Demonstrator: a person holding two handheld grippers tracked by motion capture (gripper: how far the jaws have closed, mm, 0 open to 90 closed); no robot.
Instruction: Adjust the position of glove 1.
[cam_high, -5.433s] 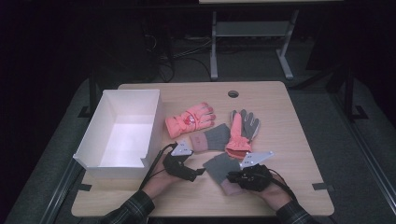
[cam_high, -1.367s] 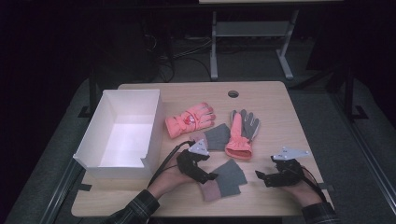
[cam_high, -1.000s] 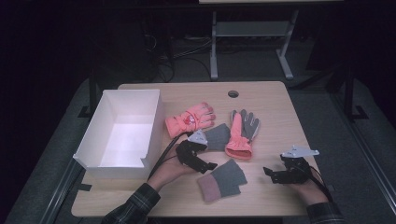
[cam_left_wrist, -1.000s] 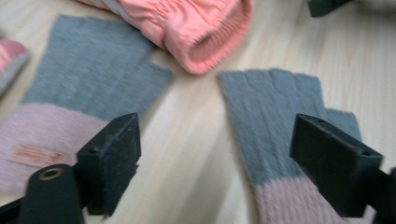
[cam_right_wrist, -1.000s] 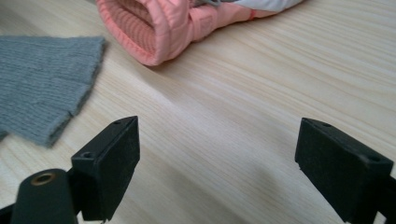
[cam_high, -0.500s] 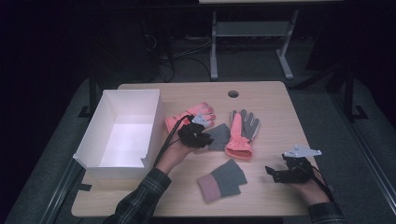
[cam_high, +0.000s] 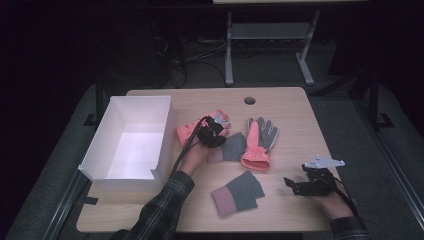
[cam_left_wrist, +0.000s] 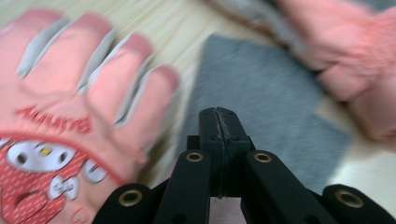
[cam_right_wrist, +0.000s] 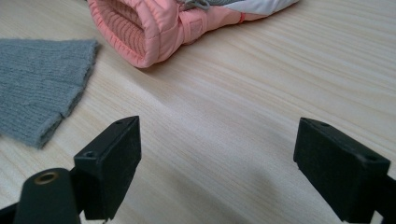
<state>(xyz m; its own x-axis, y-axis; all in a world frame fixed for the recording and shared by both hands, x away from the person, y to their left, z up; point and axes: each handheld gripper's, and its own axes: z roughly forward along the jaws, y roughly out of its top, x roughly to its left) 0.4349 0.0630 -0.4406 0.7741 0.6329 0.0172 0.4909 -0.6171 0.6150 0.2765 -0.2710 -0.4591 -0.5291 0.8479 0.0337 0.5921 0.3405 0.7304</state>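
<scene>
Box (cam_high: 131, 140) at the table's (cam_high: 295, 107) left; two gloves (cam_high: 260, 142) lie mid-table, a mitten (cam_high: 234, 147) between them, another mitten (cam_high: 237, 192) nearer

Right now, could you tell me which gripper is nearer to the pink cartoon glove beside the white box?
Left. The left gripper is right at the pink cartoon glove, fingers shut with nothing between them. The right gripper rests open near the table's right edge, well away.
</scene>
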